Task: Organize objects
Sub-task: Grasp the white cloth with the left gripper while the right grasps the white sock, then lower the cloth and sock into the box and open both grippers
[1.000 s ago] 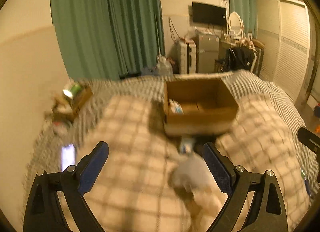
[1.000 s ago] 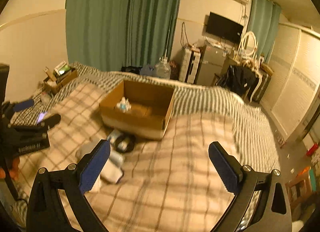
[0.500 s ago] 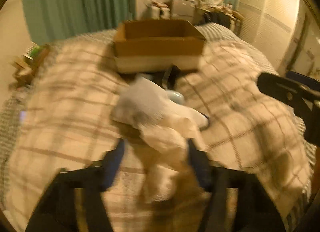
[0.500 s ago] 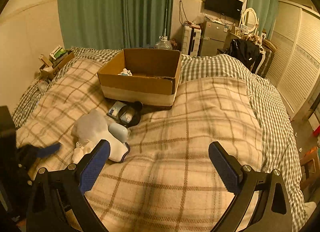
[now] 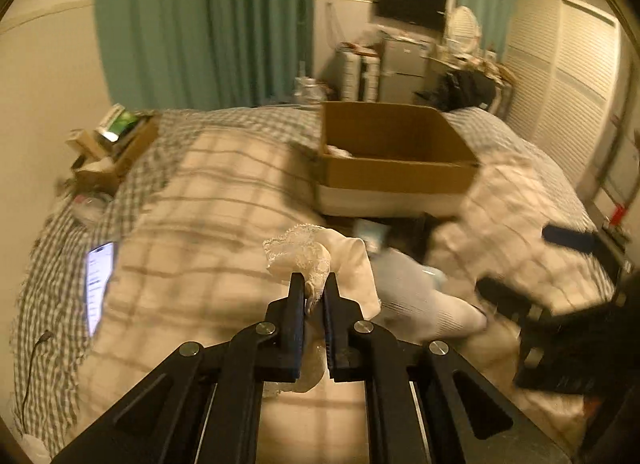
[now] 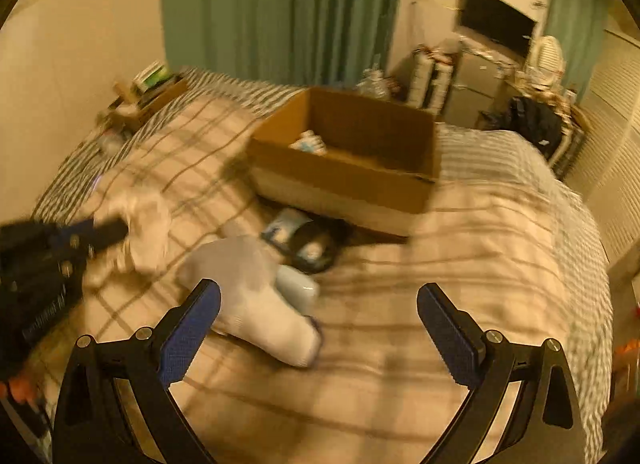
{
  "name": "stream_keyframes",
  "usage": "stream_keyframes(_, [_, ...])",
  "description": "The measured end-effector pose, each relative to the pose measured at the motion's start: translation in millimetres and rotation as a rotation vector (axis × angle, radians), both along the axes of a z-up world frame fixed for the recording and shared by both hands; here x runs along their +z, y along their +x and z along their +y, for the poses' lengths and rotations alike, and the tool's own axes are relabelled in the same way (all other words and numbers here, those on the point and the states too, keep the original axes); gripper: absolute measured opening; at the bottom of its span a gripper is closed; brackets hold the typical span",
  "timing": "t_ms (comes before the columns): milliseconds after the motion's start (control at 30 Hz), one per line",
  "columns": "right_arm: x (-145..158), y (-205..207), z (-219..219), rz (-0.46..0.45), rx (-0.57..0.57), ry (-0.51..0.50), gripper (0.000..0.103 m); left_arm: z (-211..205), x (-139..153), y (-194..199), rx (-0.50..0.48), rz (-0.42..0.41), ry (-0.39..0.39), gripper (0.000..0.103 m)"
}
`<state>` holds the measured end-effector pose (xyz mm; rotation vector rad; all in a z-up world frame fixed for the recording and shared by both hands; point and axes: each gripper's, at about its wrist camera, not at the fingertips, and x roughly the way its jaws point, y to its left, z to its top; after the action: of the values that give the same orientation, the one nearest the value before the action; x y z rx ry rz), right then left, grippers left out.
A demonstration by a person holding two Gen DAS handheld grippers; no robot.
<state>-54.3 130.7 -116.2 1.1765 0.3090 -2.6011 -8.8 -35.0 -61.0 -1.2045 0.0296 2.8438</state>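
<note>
The left hand-held gripper (image 5: 314,296) has its jaws pinched nearly together on a bunch of lacy white cloth (image 5: 308,256), so it's got a solid bite on the gathered end while the rest of the fabric hangs off to the right over the plaid blanket (image 5: 208,199). The right hand-held gripper (image 6: 320,324) is wide open, holding nothing, hovering just above a white sock (image 6: 256,296) that lies on the blanket next to a pale blue case (image 6: 298,290). A bit further back there's a dark round thing (image 6: 316,244), too blurry to name, sitting right in front of the cardboard box (image 5: 394,167), which looks like where everything goes since there's already some white stuff in its left corner. If I had to guess, the step here is carrying that cloth over to the box, so I'd lift it high enough that the trailing bit clears the near wall, keep the pinch tight, and only let go once it's over the open middle. Off to the left a lit phone (image 5: 99,284) lies on the checked sheet, well apart from all this.
</note>
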Motion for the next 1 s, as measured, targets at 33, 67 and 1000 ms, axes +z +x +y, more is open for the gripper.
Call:
stream_keyframes(33, [-8,-4,-11,-0.021,0.030,0.011,0.099,-4,-2,-1,0.011,-0.003,0.004,0.008])
stream_keyframes(67, [-15,-7,-19,-0.037,0.053,0.022,0.099,-9,-3,-3,0.019,-0.009,0.008,0.008])
stream_keyframes(1000, [75,-13,-19,0.099,0.121,0.048,0.031,1,51,-48,-0.089,0.050,0.040,0.008])
